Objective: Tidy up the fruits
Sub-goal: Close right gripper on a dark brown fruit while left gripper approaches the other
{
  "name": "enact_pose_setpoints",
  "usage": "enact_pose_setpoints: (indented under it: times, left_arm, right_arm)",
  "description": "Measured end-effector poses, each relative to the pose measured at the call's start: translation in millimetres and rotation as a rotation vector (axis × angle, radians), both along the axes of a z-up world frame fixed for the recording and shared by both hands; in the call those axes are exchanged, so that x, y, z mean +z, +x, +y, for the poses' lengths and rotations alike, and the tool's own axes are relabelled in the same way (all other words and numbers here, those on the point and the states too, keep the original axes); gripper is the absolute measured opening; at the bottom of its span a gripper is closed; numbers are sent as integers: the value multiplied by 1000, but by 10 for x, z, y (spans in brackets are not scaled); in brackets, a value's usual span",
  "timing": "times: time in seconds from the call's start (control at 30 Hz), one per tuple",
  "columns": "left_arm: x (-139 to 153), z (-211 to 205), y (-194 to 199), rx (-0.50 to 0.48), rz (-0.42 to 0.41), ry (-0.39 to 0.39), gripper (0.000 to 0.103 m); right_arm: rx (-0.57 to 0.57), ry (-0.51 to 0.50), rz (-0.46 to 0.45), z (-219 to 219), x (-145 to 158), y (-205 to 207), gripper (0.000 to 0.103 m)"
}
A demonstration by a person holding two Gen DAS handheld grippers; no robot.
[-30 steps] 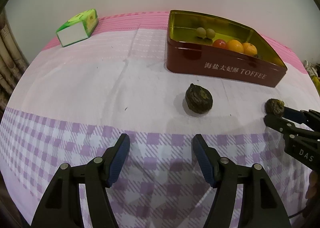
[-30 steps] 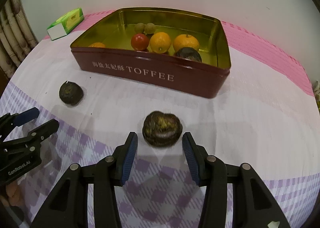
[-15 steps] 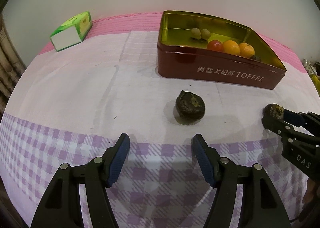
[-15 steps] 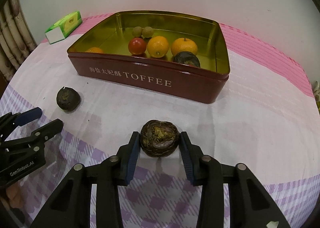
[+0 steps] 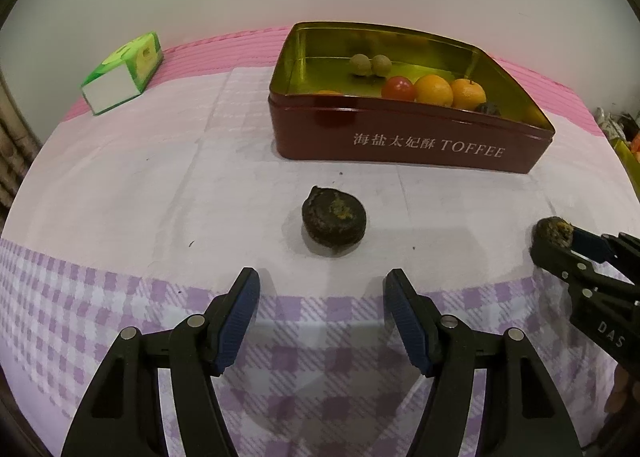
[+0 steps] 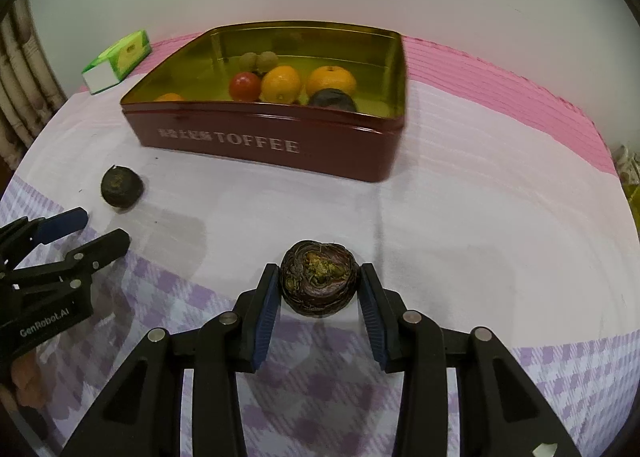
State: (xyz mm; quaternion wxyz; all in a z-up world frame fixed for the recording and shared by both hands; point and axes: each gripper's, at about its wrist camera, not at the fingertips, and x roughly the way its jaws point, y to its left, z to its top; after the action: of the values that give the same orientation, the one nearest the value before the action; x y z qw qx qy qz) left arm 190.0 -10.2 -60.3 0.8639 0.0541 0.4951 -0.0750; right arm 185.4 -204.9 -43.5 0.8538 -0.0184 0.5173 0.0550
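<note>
Right wrist view: right gripper (image 6: pixel 319 289) jaws, just closing, clasped dark wrinkled fruit (image 6: pixel 319 277) squarely between pads; toffee tin (image 6: pixel 280 137) lay straight ahead. Left gripper (image 5: pixel 320 313) jaws stood apart, empty; second dark fruit (image 5: pixel 334 220) just ahead, centred.

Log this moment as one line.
right gripper: shut on dark fruit | left gripper: open | second dark fruit: on tablecloth
</note>
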Motion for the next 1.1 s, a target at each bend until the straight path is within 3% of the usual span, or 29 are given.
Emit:
enact_pose_setpoints:
  times: [0.83,0.9,0.97,1.1]
  left_arm:
    - [10,-146,403,-8,-8,39,66]
    - [12,-148,410,-13,-12,36,62]
    - [19,-154,403,-26,-16,28,48]
    - [26,-212,373,-56,-29,39,37]
  right_arm:
    - [-28,-3,-10,-116,-8,77,37]
    - [-28,-3,-9,-117,-6,84,37]
    - [-29,-2,-9,-116,-5,84,37]
    - [-31,-3,-8,-113,-6,101,37]
